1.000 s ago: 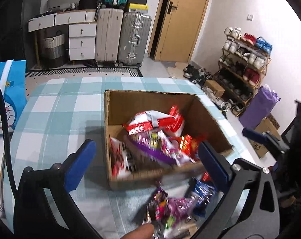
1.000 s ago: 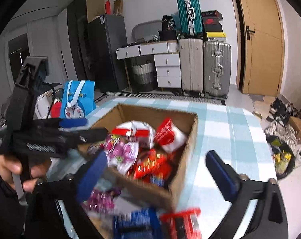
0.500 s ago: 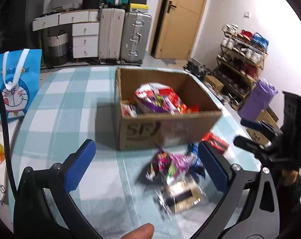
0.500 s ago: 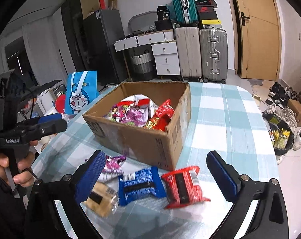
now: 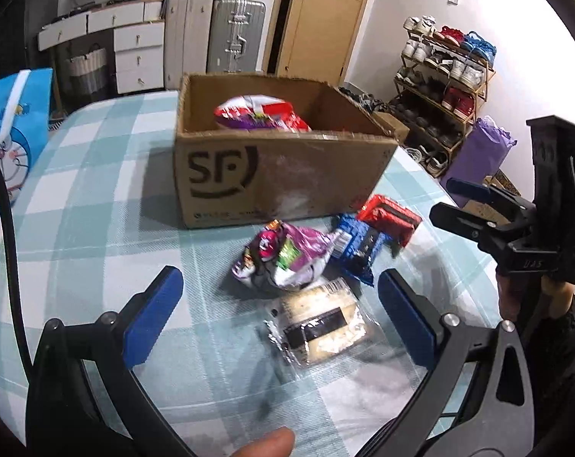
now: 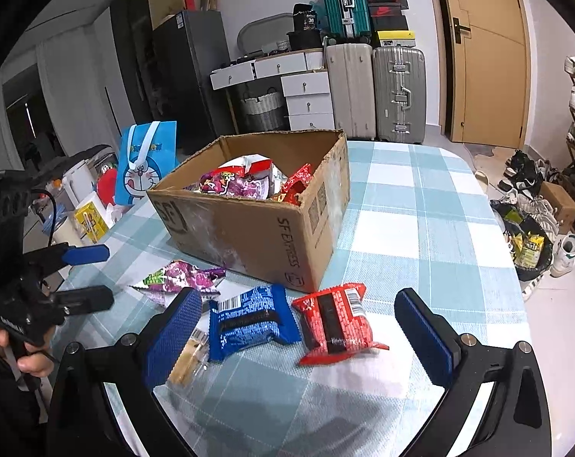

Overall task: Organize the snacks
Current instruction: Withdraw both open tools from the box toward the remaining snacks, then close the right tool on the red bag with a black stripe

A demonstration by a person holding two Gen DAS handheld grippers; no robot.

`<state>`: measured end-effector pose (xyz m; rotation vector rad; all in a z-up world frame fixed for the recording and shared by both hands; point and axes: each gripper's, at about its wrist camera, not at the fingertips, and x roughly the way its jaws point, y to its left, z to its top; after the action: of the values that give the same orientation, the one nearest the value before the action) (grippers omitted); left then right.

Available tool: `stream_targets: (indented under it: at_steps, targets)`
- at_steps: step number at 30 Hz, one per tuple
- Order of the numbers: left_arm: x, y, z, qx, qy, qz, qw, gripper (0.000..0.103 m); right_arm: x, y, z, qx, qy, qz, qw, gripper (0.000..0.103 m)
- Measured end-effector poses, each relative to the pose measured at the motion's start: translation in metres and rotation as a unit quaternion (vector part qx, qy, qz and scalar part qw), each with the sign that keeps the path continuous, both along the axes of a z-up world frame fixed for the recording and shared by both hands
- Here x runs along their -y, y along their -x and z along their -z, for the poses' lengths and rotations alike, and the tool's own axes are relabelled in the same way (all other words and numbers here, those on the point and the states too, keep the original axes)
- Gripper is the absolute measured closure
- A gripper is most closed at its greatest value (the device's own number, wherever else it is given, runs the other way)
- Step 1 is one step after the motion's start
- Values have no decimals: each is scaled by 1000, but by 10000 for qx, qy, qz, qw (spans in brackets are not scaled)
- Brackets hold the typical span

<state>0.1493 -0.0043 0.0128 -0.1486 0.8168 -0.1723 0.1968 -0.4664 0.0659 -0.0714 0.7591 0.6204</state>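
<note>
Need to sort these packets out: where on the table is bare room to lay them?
Bare checked cloth lies right of the cardboard box, out to the table edge, and left of it toward the blue bag. In front it is crowded: purple packet, blue packet, red packet, clear-wrapped snack.

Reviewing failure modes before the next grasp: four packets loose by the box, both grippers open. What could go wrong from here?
1. The purple packet overlaps the blue packet, which touches the red packet. The left gripper may drag two at once.
2. The clear-wrapped cracker packet lies flat and glossy; fingers could slip off.
3. The cardboard box is already heaped, so added packets might slide out. The right gripper is nearest the red one.
</note>
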Motion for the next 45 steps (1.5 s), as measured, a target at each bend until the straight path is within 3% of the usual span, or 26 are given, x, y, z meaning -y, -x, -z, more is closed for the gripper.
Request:
stream_targets:
  at_steps: [7, 13, 17, 31, 38, 45]
  targets:
    - [8, -9, 15, -160, 74, 105, 9998, 1, 4, 1, 6, -83, 127, 44, 9999, 0]
    - [5, -11, 20, -105, 97, -235, 9996, 1, 7, -2, 9, -123, 106, 111, 9998, 0]
    - [14, -11, 22, -147, -44, -151, 9998, 1, 4, -3, 14, -171, 192, 80, 9996, 0]
    - [38, -25, 61, -663, 81, -145, 9977, 1, -2, -31, 38, -408, 681, 356, 9962, 0]
    - [41, -33, 67, -695, 51, -148, 9975, 1, 3, -43, 59, -680, 842, 551, 9926, 0]
    - [42, -33, 70, -688, -26, -137, 9975, 1, -2, -49, 69, -672, 1031, 626, 9904, 1]
